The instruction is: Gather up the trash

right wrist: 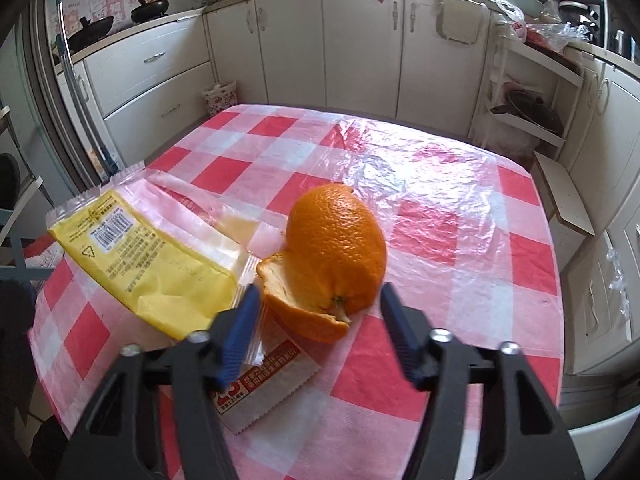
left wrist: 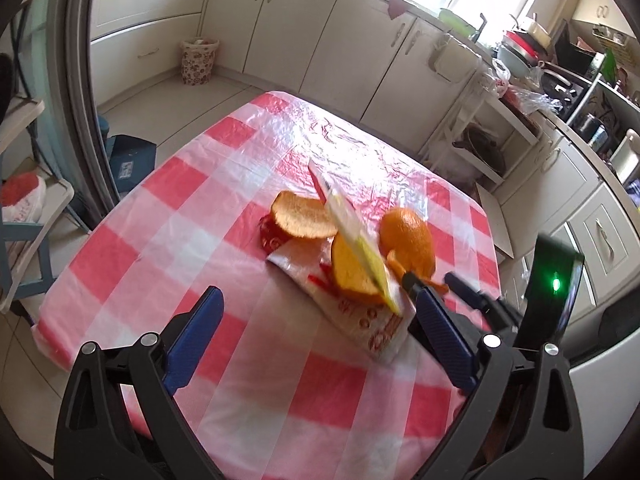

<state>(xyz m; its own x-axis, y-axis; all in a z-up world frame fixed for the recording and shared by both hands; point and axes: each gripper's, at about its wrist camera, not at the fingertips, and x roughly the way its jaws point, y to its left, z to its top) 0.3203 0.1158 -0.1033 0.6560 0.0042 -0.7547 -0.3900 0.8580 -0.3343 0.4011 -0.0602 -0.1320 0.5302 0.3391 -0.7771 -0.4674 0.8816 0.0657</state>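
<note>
Right gripper [right wrist: 318, 312] half open, blue fingers [right wrist: 240, 336] either side of large orange peel [right wrist: 336, 252], pads not pressing it; peel lies on red-and-white checked tablecloth [right wrist: 460, 220]. Yellow wrapper [right wrist: 156, 264] tilted up just beside left finger, whether held cannot tell. White-and-red printed wrapper [right wrist: 264, 384] flat on cloth under that finger.

Left gripper [left wrist: 316, 312] wide, nothing between fingers. Ahead of it: more peel pieces [left wrist: 304, 216] on printed wrapper. Floral bin [left wrist: 199, 60] on floor by cabinets [left wrist: 304, 32].
</note>
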